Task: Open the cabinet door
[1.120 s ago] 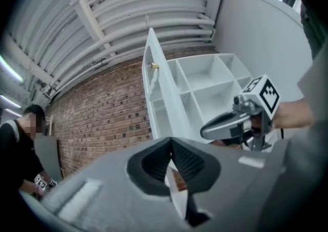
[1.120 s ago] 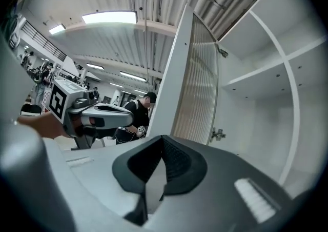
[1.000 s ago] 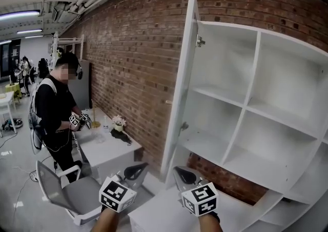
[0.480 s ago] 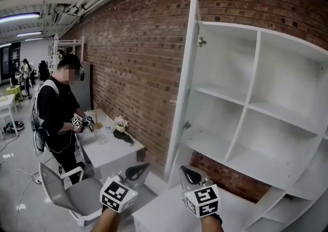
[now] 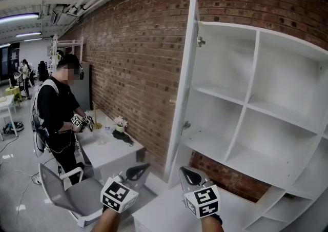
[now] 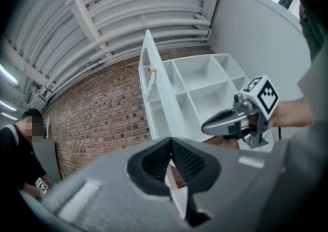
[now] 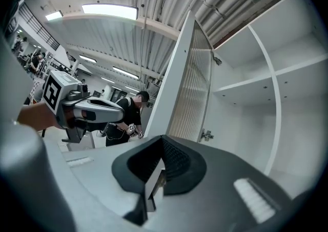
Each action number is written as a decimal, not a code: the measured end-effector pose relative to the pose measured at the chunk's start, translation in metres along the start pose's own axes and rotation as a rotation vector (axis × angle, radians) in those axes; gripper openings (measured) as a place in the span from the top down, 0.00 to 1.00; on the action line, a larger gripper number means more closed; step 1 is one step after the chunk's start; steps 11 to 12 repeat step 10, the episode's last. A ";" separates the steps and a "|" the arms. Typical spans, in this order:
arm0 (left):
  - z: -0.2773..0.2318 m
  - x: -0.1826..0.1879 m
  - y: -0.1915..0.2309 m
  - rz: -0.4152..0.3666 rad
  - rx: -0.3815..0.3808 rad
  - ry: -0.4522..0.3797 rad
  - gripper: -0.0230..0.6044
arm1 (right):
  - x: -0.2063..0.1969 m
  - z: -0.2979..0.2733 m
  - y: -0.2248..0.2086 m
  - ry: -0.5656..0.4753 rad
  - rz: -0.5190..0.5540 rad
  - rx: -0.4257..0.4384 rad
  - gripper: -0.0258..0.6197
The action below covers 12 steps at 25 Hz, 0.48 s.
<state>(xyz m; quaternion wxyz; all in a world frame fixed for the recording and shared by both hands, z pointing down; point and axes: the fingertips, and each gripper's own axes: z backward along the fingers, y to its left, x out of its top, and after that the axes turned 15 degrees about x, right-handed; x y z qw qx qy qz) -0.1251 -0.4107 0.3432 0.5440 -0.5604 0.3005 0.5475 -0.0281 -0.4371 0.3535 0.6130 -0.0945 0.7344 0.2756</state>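
The white cabinet (image 5: 266, 108) stands against the brick wall with its tall door (image 5: 183, 87) swung wide open, edge toward me, baring empty shelves. My two grippers hang low in front of it, apart from the door. The left gripper (image 5: 142, 166) is shut with nothing between its pads, and so is the right gripper (image 5: 183, 170). In the left gripper view the closed left gripper (image 6: 171, 143) points at the door (image 6: 154, 92), with the right gripper (image 6: 225, 120) beside it. In the right gripper view the right gripper (image 7: 163, 141) faces the door (image 7: 179, 87).
A person (image 5: 56, 108) in black stands at the left holding a pair of grippers by a white desk (image 5: 110, 149) with small flowers. A grey chair (image 5: 66, 190) sits at the lower left. A white tabletop (image 5: 164, 210) lies just below my grippers.
The head view has drifted slightly. The door stays open and both grippers keep their places, still shut.
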 end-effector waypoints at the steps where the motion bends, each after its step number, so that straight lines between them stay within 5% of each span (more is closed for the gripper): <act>1: 0.000 0.000 0.000 0.000 -0.001 -0.001 0.96 | 0.000 0.000 0.000 0.001 0.001 0.000 0.96; 12: -0.003 0.001 -0.001 0.003 -0.003 -0.003 0.96 | -0.001 0.001 -0.002 0.008 -0.001 0.001 0.96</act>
